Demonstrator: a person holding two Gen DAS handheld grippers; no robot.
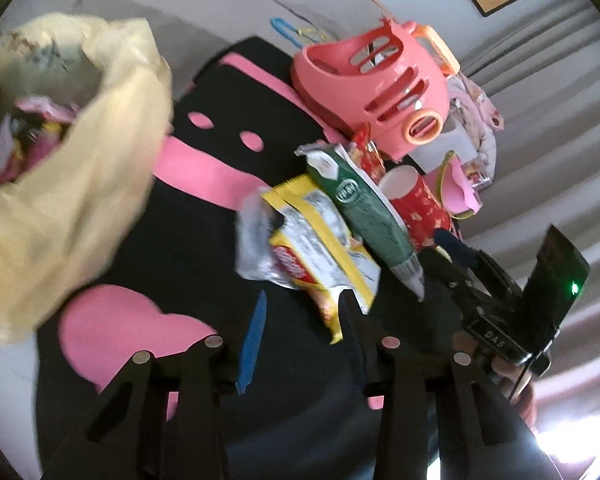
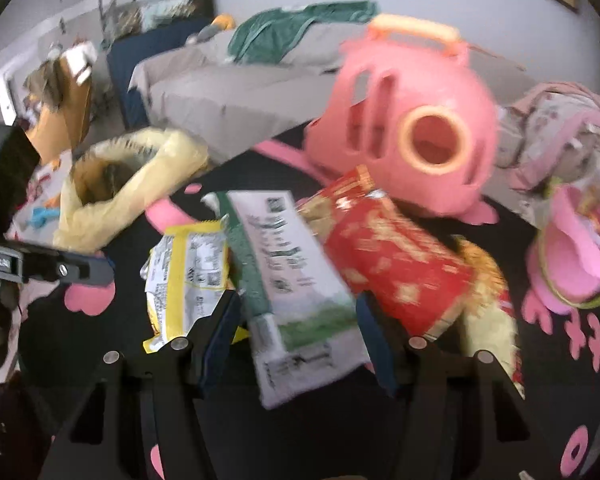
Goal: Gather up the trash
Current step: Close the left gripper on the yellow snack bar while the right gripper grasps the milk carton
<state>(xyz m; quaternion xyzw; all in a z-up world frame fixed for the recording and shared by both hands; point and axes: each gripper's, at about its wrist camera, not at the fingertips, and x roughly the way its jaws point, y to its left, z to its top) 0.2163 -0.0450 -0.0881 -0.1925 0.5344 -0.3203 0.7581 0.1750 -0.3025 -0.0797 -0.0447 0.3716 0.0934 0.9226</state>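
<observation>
Wrappers heaped on the mat, bag open beside them

A yellow snack wrapper (image 1: 320, 248), a green-and-white pouch (image 1: 364, 216) and a red paper cup (image 1: 418, 204) on its side lie overlapping on the black-and-pink mat. Well to their left, the pale yellow trash bag (image 1: 79, 168) gapes, litter already inside.

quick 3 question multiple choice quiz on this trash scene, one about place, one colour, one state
1. Where is the green pouch?
A. inside the bag
B. between the yellow wrapper and the red cup
C. under the basket

2. What colour is the trash bag?
A. blue
B. black
C. pale yellow

3. The red cup is:
A. standing upright
B. lying on its side
C. inside the basket

Answers: 1 B, it lies between them; 2 C, its plastic is pale yellow; 3 B, its open mouth faces sideways.
</observation>
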